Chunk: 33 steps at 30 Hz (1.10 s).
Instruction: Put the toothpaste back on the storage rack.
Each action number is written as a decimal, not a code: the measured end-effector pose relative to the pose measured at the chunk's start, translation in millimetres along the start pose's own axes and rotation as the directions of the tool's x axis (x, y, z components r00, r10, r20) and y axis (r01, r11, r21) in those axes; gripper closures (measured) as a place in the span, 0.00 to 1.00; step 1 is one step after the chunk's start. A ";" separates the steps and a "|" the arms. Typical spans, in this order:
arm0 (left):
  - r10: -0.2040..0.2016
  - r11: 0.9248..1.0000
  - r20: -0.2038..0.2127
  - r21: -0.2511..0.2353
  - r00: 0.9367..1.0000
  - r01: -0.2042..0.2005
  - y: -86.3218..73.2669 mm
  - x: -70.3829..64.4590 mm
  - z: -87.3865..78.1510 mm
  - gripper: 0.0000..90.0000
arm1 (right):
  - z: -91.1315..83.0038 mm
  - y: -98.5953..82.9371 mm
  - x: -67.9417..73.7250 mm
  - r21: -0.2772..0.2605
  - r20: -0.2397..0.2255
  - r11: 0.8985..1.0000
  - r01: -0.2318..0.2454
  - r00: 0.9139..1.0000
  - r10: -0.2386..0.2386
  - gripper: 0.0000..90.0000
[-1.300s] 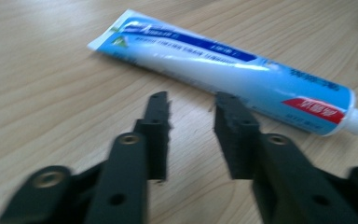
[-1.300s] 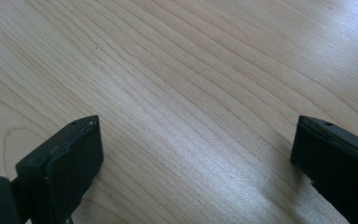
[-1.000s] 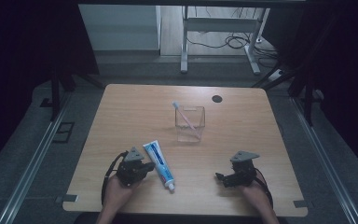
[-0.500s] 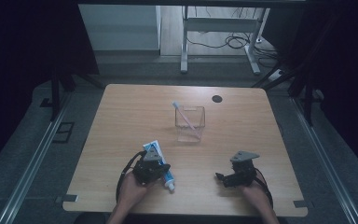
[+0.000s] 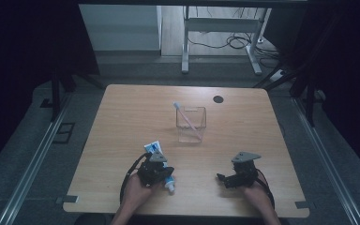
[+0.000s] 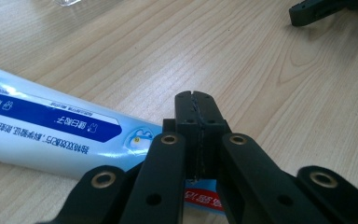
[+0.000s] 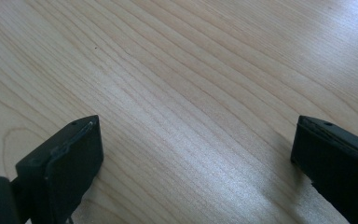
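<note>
A clear cup point(image 5: 191, 124) stands near the middle of the surface point(image 5: 122, 117), upright. In it leans a toothbrush point(image 5: 187, 118), its pink handle slanting down to the cup's near right corner and its head sticking out over the far left rim.

The left gripper point(image 5: 155, 169) sits low at the near left of the surface, right over the tube point(image 5: 153, 148) of toothpaste. In the left gripper view its fingers point(image 6: 186, 122) are pressed together, the pads meeting along a thin seam, and the tube point(image 6: 51, 126) lies under and just behind them on the wood; whether a fold of the tube is pinched in that seam cannot be told. The tube lies flat, its blue and white end toward the cup, its white cap point(image 5: 169, 186) toward the near edge beside the hand.

The right gripper point(image 5: 221, 178) rests at the near right, well apart from the tube and the cup. Its fingers point(image 7: 60, 163) stand wide apart with bare wood between them, touching nothing but perhaps the surface.

A dark round hole point(image 5: 218, 99) lies at the far right of the surface, beyond the cup. Nothing lies between either gripper and the cup.
</note>
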<state>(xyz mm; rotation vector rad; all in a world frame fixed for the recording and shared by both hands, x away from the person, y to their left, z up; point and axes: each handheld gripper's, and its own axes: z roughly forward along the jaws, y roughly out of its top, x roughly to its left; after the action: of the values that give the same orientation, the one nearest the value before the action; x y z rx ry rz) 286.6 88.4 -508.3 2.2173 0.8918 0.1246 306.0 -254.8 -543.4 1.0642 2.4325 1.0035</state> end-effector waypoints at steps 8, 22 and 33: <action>-0.005 0.999 0.003 0.032 1.000 0.005 -1.5 -1.5 5.1 0.99 | 0.0 0.0 0.0 0.000 0.000 1.000 0.000 1.000 0.000 0.02; -0.012 0.998 -0.033 0.055 0.999 0.013 -16.2 10.2 -7.6 0.99 | 0.0 0.0 0.0 0.000 0.000 1.000 -0.001 1.000 0.001 0.02; 0.015 0.994 -0.059 0.110 0.998 -0.008 -24.1 24.8 -22.8 0.96 | 0.0 0.0 0.0 0.000 0.000 1.000 -0.001 1.000 0.001 0.02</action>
<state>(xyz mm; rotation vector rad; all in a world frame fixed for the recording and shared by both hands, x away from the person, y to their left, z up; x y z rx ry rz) 284.1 129.6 -511.8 2.3320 0.9389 0.1515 306.0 -254.8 -543.4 1.0653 2.4326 1.0033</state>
